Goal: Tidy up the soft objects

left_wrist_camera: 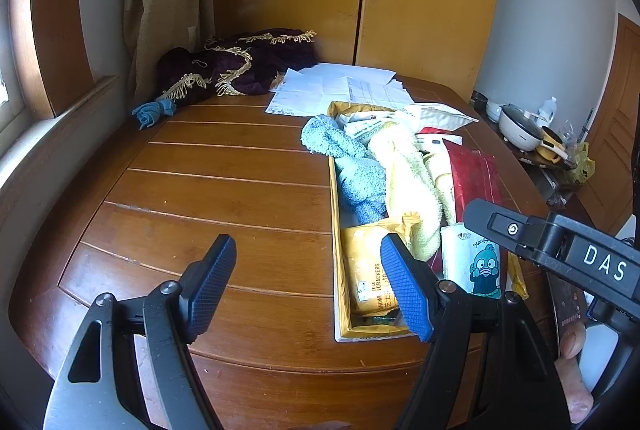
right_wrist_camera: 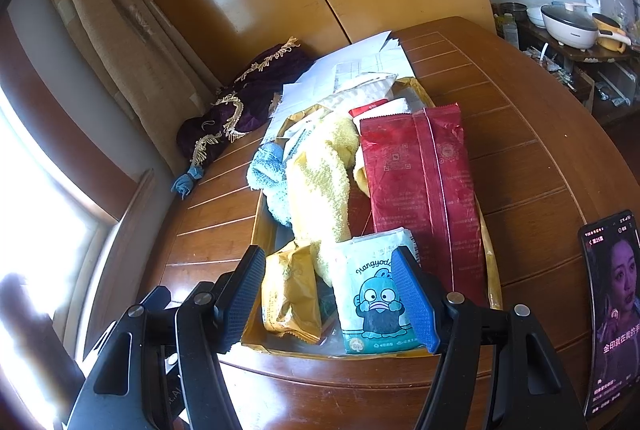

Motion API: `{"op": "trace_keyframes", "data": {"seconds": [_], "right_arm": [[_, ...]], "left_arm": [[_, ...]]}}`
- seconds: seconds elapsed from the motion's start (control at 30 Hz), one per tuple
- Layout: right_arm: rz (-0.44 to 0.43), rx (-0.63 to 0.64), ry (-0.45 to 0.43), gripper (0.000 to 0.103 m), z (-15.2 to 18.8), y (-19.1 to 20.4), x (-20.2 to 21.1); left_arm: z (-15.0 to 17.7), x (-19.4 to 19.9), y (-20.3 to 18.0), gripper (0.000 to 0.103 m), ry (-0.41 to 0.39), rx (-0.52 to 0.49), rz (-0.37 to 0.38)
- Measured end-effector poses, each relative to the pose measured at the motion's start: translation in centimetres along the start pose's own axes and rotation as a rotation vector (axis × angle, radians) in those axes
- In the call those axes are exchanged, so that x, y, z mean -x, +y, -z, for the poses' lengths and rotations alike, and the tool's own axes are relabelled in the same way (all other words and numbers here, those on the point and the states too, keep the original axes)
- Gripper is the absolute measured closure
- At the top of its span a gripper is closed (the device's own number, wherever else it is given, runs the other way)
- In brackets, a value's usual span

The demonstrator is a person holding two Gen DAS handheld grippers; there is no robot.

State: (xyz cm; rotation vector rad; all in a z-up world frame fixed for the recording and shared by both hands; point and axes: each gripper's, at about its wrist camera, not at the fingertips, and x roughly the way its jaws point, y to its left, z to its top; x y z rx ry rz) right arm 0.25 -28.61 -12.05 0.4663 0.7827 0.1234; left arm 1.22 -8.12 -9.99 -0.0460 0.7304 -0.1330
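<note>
Left wrist view: the left gripper (left_wrist_camera: 308, 290) is shown wide open and empty, poised low over the brown slatted wooden surface (left_wrist_camera: 208, 190), its right pad overlapping the near left corner of the shallow yellow cardboard tray (left_wrist_camera: 340, 294) at lower centre. In the tray a fluffy light-blue terry towel (left_wrist_camera: 352, 170) is draped over the left rim, with a pale-yellow terry towel (left_wrist_camera: 412, 186) lying against its right side. Near the front are seen an orange cracker packet (left_wrist_camera: 368, 278) and a white tissue pack printed with a blue cartoon fish (left_wrist_camera: 476, 266); a red foil pouch (left_wrist_camera: 476, 178) lies along the right side. A small knotted blue cloth (left_wrist_camera: 154, 112) rests apart at mid-left, just beside a dark purple fringed fabric (left_wrist_camera: 240, 66). The body of the right gripper is seen entering at lower right.

Right wrist view: the right gripper (right_wrist_camera: 328, 294) is likewise spread wide and holds nothing, its pads framing the tissue pack (right_wrist_camera: 372, 294) and cracker packet (right_wrist_camera: 292, 294). A smartphone with a lit screen (right_wrist_camera: 612, 310) stands at the right edge.

The towels are judged light, limp and compressible, unlikely to slip on the ribbed pads; a pinch on a raised fold near mid-length is advised, since a corner hold would let the cloth trail and drag neighbouring packets. The tissue pack is expected to yield when squeezed.
</note>
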Motion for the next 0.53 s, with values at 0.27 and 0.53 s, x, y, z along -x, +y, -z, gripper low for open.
{"op": "trace_keyframes", "data": {"seconds": [0.27, 0.53], "right_arm": [[0.002, 0.002, 0.004, 0.035, 0.12, 0.12, -0.15], [0.003, 0.002, 0.010, 0.035, 0.26, 0.20, -0.36]], "left_arm": [[0.26, -0.19, -0.05, 0.028, 0.006, -0.005, -0.009], [0.26, -0.23, 0.24, 0.028, 0.001, 0.002, -0.017]]}}
